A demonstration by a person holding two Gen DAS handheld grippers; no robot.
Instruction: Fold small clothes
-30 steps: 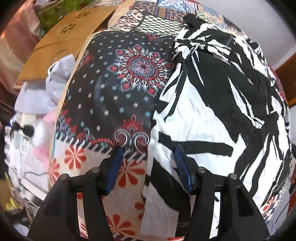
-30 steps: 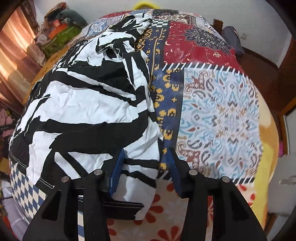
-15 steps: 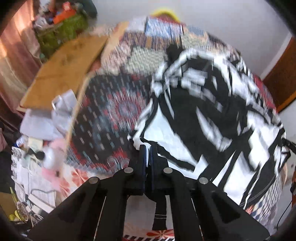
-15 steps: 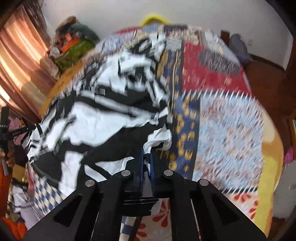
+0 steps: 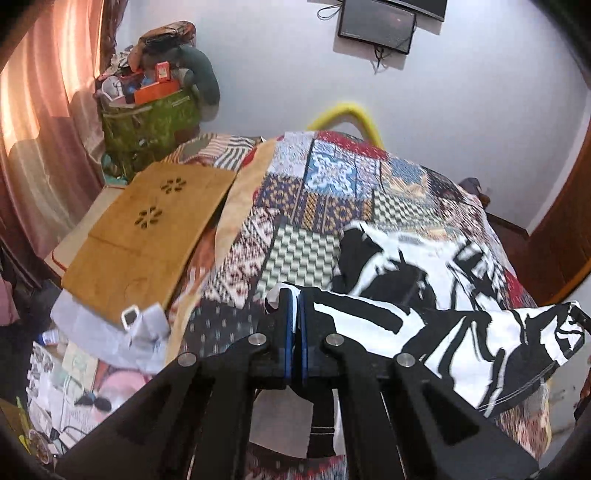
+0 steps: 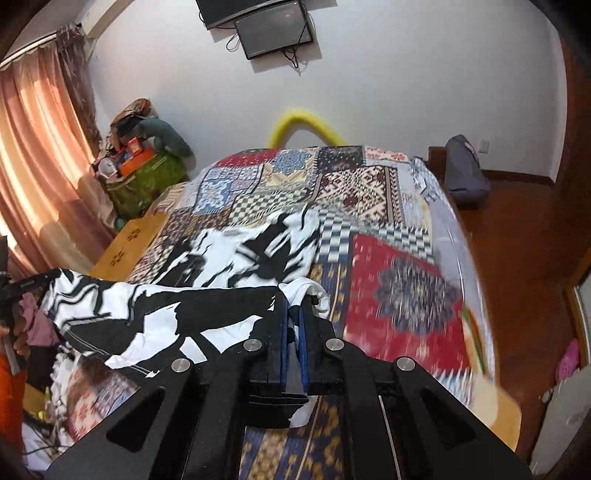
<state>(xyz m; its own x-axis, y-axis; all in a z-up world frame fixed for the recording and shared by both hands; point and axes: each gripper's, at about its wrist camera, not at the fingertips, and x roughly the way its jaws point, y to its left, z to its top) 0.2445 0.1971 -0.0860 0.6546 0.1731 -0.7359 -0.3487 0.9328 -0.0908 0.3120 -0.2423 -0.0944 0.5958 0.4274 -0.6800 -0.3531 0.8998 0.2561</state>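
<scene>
Garment (image 5: 436,332): black-and-white print, small, one edge pulled up off the patchwork bedspread (image 5: 325,206), the rest trailing onto the bed behind. Your left gripper (image 5: 294,306) has its blue-padded jaws pinched together on one corner of that edge, a nub of white fabric poking above the tips and more cloth hanging below the fingers. Your right gripper (image 6: 293,310) is clamped the same way on the opposite corner; a bunch of white cloth sits over and just right of its tips, and a flap hangs under the jaws. Both sets of jaws have just been closing, with the fabric caught between them. Between the two grips the edge runs as a fairly taut band: in the left wrist view it stretches rightward to the other gripper at the frame edge, in the right wrist view it stretches leftward to the black body of the left tool. Far half of the garment lies crumpled mid-bed, blurred in both views. Beside the bed on the left: a wooden board (image 5: 147,236) with flower cutouts, a green bag (image 5: 147,122) stuffed with items, pink curtains (image 6: 40,166). Wall-mounted screen (image 6: 273,31) above, yellow curved tube (image 6: 299,123) behind the head of the bed, dark bag (image 6: 465,170) on the wooden floor to the right.
</scene>
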